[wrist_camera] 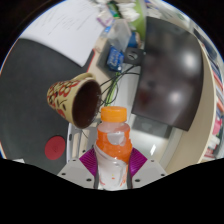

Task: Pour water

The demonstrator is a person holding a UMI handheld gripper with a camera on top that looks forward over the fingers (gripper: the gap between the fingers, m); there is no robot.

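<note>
An orange bottle (pixel 113 140) with an orange cap and a white label stands upright between my fingers, and my gripper (pixel 112 166) is shut on it, both magenta pads (pixel 90 163) pressing its sides. Just beyond and to the left of the bottle's cap, a patterned cup (pixel 76 98) with a dark inside lies tilted, its mouth facing the bottle. The bottle's lower part is hidden behind my fingers.
A dark monitor (pixel 165 75) stands to the right beyond the bottle. A white sheet (pixel 60 35) lies on the desk behind the cup. Cables and small clutter (pixel 120 55) sit further back. A red round object (pixel 55 148) lies left of my fingers.
</note>
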